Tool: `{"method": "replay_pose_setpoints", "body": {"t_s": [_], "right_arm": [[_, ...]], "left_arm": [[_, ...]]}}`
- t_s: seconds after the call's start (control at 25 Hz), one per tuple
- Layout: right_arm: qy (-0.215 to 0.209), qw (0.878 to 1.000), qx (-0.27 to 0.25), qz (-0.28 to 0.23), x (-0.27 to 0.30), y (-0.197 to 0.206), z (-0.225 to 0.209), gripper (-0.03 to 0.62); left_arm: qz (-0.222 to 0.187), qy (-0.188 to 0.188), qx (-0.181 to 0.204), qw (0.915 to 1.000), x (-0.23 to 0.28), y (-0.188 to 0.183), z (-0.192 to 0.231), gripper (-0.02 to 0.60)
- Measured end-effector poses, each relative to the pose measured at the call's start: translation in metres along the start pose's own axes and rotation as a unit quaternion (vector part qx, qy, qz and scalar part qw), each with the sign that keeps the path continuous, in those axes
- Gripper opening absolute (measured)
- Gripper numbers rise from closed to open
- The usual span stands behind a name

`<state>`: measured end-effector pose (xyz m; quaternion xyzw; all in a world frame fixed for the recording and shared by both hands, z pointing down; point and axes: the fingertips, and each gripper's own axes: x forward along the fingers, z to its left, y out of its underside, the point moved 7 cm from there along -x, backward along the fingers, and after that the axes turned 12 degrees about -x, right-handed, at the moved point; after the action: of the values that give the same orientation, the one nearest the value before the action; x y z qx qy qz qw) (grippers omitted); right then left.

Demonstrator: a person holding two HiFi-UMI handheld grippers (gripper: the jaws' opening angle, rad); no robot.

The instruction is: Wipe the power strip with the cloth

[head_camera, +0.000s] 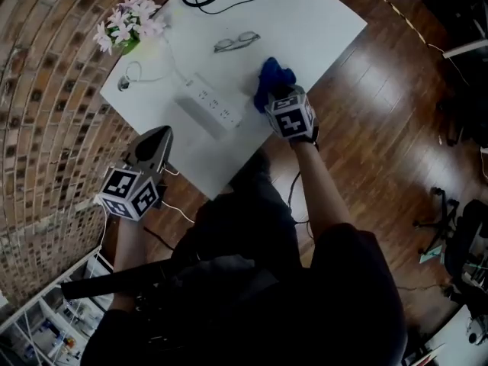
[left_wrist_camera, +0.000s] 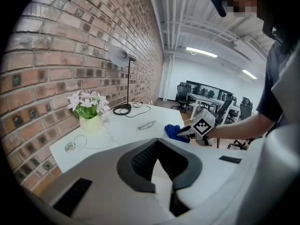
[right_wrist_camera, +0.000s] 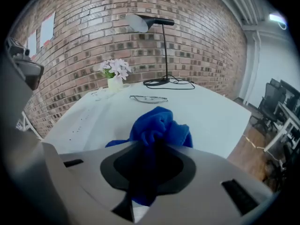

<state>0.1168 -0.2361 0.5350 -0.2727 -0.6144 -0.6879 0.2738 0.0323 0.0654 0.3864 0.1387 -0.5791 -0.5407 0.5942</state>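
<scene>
Clamping a crumpled blue cloth (head_camera: 271, 76) between its jaws, the right gripper (head_camera: 280, 101) sits low over the smooth white table (head_camera: 320, 21). The bunched, soft cloth lies just beside one end of the long, flat power strip (head_camera: 210, 105). Jaws together and empty, the left gripper (head_camera: 155, 145) hangs apart from the strip at the table's near edge. Only the gripper views show the lamp's shade (right_wrist_camera: 137, 22). The head view shows the strip plainly.

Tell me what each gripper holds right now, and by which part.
The right gripper pinches the blue cloth by a bunched fold on its near side. The left gripper is shut on nothing.
</scene>
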Motion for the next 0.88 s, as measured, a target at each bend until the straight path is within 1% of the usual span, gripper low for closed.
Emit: {"method": "replay_pose_setpoints", "body": {"t_s": [0.08, 0.2, 0.32, 0.4, 0.52, 0.56, 0.68, 0.72, 0.8, 0.84, 0.88], "right_arm": [[-0.015, 1.0, 0.027, -0.008, 0.001, 0.004, 0.002, 0.038], [-0.031, 0.998, 0.055, -0.01, -0.005, 0.008, 0.0, 0.038], [-0.026, 0.996, 0.079, -0.018, -0.019, 0.015, 0.002, 0.037], [-0.02, 0.994, 0.1, -0.033, -0.027, 0.015, 0.006, 0.037], [-0.002, 0.994, 0.102, -0.037, -0.037, 0.017, 0.016, 0.037], [0.006, 0.994, 0.102, -0.035, -0.04, 0.017, 0.019, 0.037], [0.031, 0.992, 0.116, -0.036, -0.049, 0.01, 0.031, 0.037], [0.041, 0.991, 0.124, -0.034, -0.05, 0.007, 0.036, 0.037], [0.067, 0.987, 0.141, -0.028, -0.051, -0.002, 0.049, 0.037], [0.079, 0.985, 0.149, -0.027, -0.051, -0.007, 0.055, 0.035], [0.09, 0.983, 0.156, -0.025, -0.051, -0.012, 0.061, 0.035]], "left_arm": [[0.016, 0.0, 0.014, 0.9998, 0.014, -0.005, 0.001, 0.006], [0.03, 0.012, 0.037, 0.9988, 0.035, -0.017, 0.0, 0.006], [0.036, 0.029, 0.063, 0.9969, 0.061, -0.03, 0.002, 0.006], [0.045, 0.035, 0.095, 0.9939, 0.076, -0.035, 0.008, 0.006], [0.059, 0.059, 0.148, 0.9855, 0.095, -0.035, 0.016, 0.006], [0.062, 0.067, 0.159, 0.9831, 0.101, -0.034, 0.02, 0.006], [0.066, 0.096, 0.175, 0.9776, 0.113, -0.035, 0.035, 0.006], [0.068, 0.11, 0.186, 0.9739, 0.115, -0.035, 0.041, 0.006], [0.078, 0.14, 0.218, 0.9627, 0.114, -0.039, 0.046, 0.006], [0.083, 0.155, 0.227, 0.9579, 0.112, -0.041, 0.049, 0.006], [0.088, 0.167, 0.229, 0.9549, 0.111, -0.042, 0.054, 0.006]]}}
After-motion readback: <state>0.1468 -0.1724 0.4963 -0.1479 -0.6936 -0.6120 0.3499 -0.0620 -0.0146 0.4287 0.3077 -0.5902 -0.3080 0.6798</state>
